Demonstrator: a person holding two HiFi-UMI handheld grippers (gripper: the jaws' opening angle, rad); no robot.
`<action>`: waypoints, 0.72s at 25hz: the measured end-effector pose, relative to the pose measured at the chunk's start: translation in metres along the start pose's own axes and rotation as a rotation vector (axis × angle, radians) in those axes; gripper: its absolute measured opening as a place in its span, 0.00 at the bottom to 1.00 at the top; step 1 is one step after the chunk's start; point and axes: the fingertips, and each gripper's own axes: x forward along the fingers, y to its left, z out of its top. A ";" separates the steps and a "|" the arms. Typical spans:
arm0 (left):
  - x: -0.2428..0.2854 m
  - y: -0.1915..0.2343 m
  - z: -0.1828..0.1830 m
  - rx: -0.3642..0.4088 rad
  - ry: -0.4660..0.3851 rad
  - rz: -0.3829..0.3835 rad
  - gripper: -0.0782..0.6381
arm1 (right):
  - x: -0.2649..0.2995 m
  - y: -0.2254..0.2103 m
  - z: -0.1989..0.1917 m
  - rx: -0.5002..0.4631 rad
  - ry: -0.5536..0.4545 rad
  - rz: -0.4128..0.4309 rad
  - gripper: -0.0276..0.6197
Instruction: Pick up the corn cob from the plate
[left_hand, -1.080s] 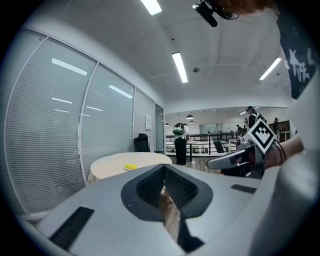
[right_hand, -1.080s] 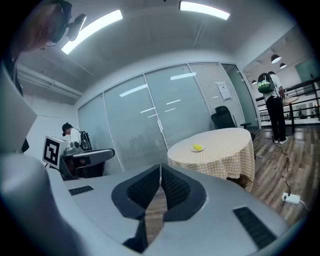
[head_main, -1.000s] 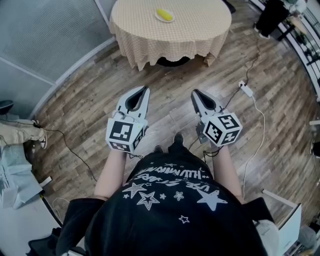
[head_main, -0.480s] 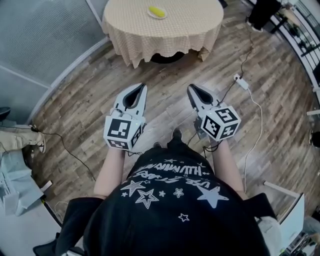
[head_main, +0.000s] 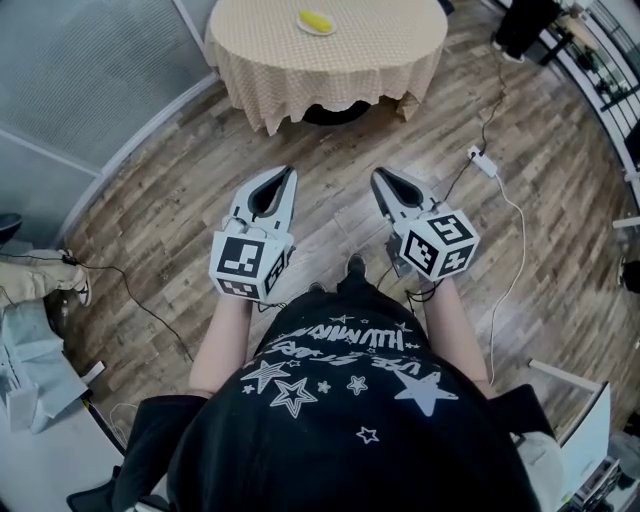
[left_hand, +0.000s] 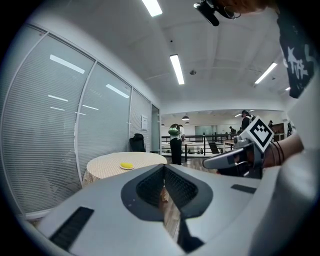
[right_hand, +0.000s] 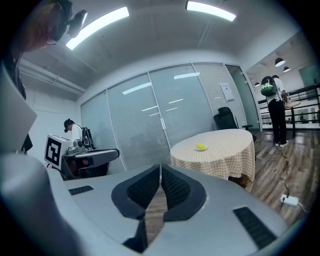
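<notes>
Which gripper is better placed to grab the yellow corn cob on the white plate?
The left gripper, marginally: it points closer to the yellow corn cob than the right gripper. Both shut, distant.

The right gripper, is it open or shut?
Shut. The right gripper has its two jaws touching at the tips in its own view, and nothing is held between them.

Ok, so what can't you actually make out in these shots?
- corn cob: too small and distant in every view; its surface detail is unreadable.
- plate: only a pale rim shows in the head view; the cob covers the rest.
- table: its far edge is cut off by the head view's top; the cloth hides its base.
</notes>
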 end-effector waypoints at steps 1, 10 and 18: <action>-0.002 0.000 -0.002 0.000 0.002 -0.001 0.12 | 0.001 0.001 0.000 0.006 -0.010 -0.003 0.10; -0.027 0.014 -0.026 -0.045 0.035 -0.021 0.12 | 0.000 0.009 -0.018 0.079 -0.048 -0.086 0.10; -0.010 0.028 -0.040 -0.053 0.063 -0.018 0.12 | 0.014 -0.020 -0.027 0.130 -0.043 -0.133 0.10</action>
